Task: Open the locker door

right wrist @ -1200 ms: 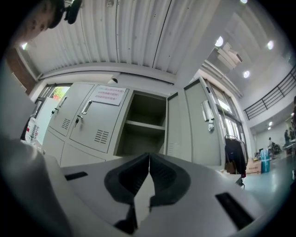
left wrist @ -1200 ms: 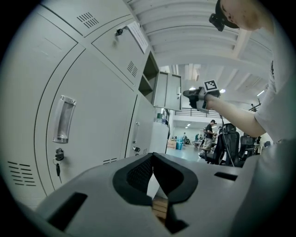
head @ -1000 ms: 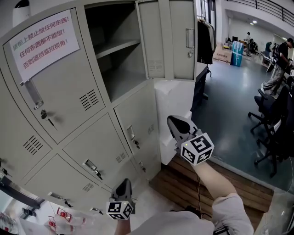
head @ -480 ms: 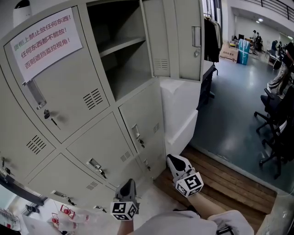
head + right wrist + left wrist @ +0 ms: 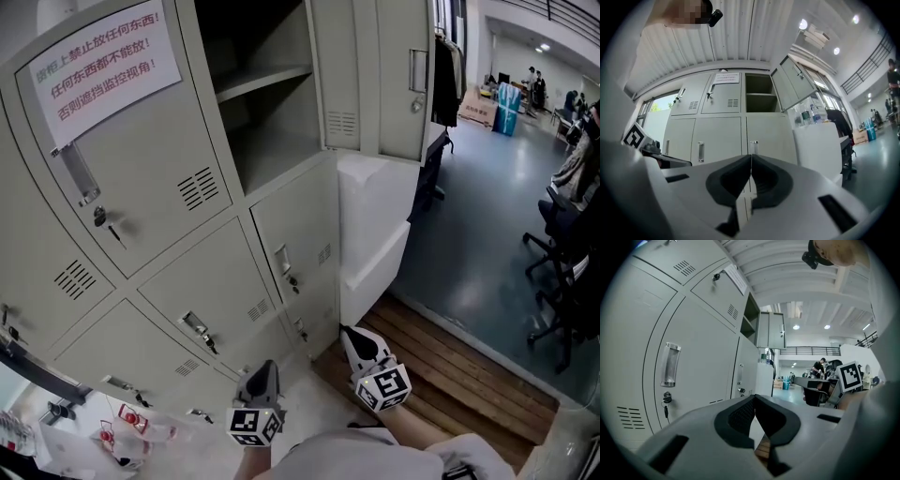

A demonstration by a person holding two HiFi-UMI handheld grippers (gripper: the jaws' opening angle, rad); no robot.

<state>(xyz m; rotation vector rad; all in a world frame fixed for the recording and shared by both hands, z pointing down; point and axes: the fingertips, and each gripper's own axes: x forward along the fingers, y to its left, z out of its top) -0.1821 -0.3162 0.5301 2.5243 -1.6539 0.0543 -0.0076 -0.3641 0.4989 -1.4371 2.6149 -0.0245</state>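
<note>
The grey locker bank [image 5: 169,281] fills the left of the head view. Its upper right door [image 5: 375,75] stands swung open, showing an empty compartment [image 5: 272,103] with one shelf. My right gripper [image 5: 352,333] hangs low in front of the bottom lockers, away from any door, shut on nothing. My left gripper [image 5: 265,367] is lower still, near the bottom locker row, also shut and empty. The right gripper view shows the open door [image 5: 790,86] and compartment [image 5: 761,93] far above its closed jaws [image 5: 751,156]. In the left gripper view the jaws [image 5: 754,397] meet, with the open door [image 5: 771,330] beyond.
A paper notice with red print [image 5: 103,66] is taped on the upper left locker. A white cabinet [image 5: 375,225] stands right of the lockers, beside a wooden floor strip [image 5: 459,370]. Office chairs [image 5: 562,272] and people are farther right. Small clutter [image 5: 122,436] lies at lower left.
My right gripper has dropped from mid height beside the white cabinet to low near the floor. The left gripper has barely moved. The open door stays as it was.
</note>
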